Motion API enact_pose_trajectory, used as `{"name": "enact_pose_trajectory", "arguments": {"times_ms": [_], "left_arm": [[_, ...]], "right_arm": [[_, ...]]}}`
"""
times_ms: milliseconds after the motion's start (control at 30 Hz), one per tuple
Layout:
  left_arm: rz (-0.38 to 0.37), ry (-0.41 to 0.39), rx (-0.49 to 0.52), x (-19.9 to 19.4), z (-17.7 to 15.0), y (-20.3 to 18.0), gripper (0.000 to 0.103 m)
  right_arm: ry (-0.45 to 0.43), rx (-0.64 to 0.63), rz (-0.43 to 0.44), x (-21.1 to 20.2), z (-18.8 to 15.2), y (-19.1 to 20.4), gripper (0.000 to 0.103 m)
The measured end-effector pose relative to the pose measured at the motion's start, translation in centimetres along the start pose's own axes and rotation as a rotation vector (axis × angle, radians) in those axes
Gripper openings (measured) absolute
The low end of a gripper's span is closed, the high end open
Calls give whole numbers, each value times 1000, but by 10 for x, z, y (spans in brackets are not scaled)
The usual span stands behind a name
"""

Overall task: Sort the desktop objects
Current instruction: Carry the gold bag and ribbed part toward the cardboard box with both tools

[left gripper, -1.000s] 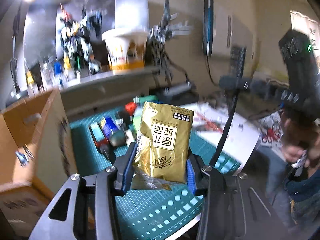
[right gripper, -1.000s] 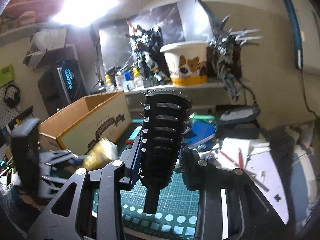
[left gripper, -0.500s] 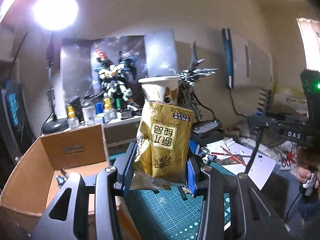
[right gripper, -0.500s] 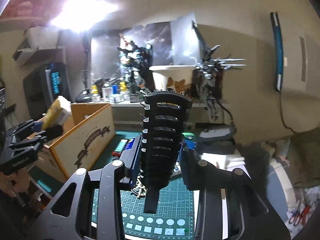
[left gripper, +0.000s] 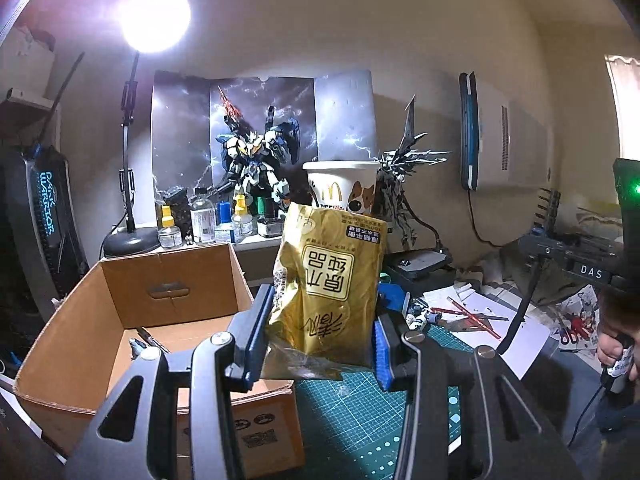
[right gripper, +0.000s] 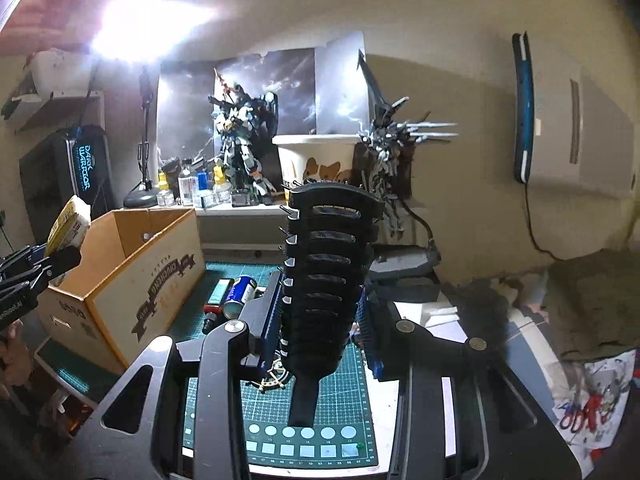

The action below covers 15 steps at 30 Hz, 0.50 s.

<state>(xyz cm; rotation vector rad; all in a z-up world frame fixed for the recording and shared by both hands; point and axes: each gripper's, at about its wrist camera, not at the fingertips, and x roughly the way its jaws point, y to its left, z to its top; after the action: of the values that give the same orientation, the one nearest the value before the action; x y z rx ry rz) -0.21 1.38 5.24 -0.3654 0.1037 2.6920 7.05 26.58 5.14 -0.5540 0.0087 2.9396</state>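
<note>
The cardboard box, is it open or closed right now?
Open. The box has no lid or flaps over its top, and the left wrist view looks straight down to its floor, where a few small items lie.

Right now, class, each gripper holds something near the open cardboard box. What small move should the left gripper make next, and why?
Probably carry the gold packet a little further over the cardboard box before letting go. The left gripper is shut on the packet, which hangs above the box's near right corner rather than its open middle. The right gripper is shut on a black hairbrush and can wait.
</note>
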Motion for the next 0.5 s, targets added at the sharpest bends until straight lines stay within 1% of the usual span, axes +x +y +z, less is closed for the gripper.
{"name": "enact_pose_trajectory", "arguments": {"times_ms": [100, 300, 500], "left_arm": [[7, -7, -12, -6, 3, 3, 43], [64, -12, -26, -18, 4, 13, 43], [107, 1, -42, -27, 1, 25, 43]], "right_arm": [[-2, -17, 10, 0, 1, 7, 33], [3, -37, 46, 3, 3, 19, 33], [9, -59, 91, 9, 5, 36, 33]]}}
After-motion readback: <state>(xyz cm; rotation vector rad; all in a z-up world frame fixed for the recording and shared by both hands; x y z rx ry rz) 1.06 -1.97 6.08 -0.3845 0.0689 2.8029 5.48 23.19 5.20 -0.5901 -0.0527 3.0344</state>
